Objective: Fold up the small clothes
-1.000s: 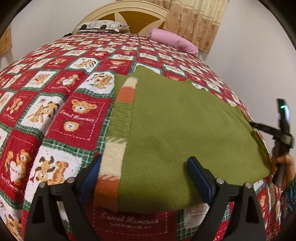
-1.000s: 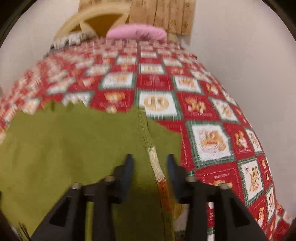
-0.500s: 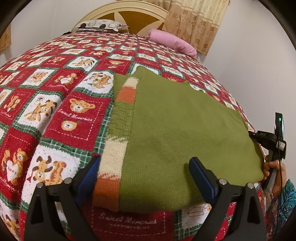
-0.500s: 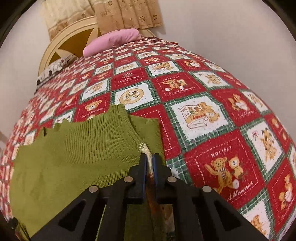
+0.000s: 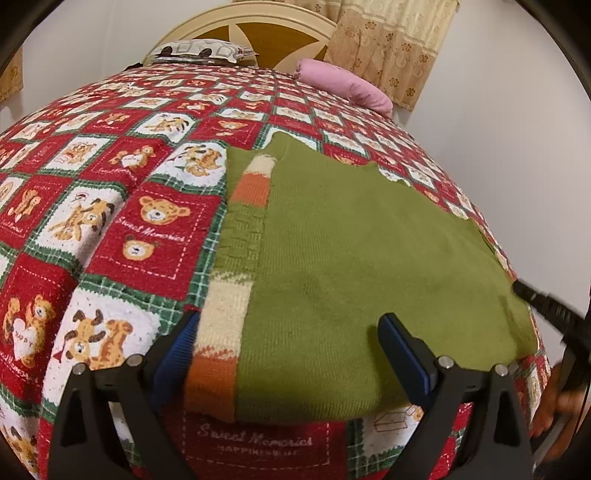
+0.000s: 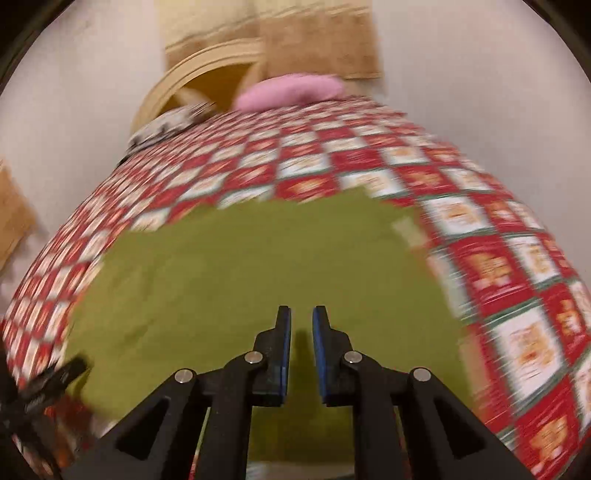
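Note:
A small olive-green knitted sweater lies flat on the bed, with a cream and orange striped edge folded along its left side. My left gripper is open, its jaws wide apart just above the sweater's near hem. My right gripper hovers over the sweater with its jaws a narrow gap apart and nothing between them. That view is motion-blurred. The right gripper also shows at the right edge of the left wrist view.
The bed carries a red, white and green teddy-bear quilt. A pink pillow and a patterned pillow lie by the cream headboard. A white wall runs along the bed's right side.
My right gripper has let go of the sweater's striped edge, opened slightly and swung over the middle of the sweater. My left gripper has stayed open at the near hem.

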Tool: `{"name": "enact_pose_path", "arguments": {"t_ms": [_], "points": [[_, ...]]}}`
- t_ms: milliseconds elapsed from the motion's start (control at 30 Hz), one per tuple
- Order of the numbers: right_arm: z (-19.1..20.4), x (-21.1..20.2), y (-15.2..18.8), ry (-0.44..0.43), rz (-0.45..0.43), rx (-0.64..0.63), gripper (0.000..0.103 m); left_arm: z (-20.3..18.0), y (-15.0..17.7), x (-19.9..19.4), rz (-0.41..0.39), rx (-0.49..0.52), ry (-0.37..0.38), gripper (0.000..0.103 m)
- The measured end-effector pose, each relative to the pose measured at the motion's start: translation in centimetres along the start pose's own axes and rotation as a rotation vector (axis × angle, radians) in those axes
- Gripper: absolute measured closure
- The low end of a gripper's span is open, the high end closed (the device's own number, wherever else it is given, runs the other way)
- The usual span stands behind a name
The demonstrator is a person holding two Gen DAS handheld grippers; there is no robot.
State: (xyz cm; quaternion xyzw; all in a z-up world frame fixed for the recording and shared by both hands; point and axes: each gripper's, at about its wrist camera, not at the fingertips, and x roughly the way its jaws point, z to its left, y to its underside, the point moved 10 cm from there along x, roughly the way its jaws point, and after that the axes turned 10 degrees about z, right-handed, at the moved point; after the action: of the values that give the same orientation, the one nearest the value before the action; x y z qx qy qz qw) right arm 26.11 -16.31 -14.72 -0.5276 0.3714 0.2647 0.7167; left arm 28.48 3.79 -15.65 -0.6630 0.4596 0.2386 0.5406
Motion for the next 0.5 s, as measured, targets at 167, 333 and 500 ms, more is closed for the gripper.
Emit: {"name": "enact_pose_path", "arguments": {"t_ms": [167,333,500], "points": [[4.2,3.1,3.4,0.007,0.076,-0.118,0.089,0.1,-0.1,-0.1,-0.006,-0.012,0.014,0.006],[4.5,3.0,4.4,0.028,0.054,-0.140,0.088,0.1,-0.1,-0.1,-0.006,-0.014,0.015,0.006],[4.3,2.8,4.6,0.018,0.042,-0.135,0.088,0.2,-0.1,-0.2,-0.007,-0.015,0.012,0.006]]}}
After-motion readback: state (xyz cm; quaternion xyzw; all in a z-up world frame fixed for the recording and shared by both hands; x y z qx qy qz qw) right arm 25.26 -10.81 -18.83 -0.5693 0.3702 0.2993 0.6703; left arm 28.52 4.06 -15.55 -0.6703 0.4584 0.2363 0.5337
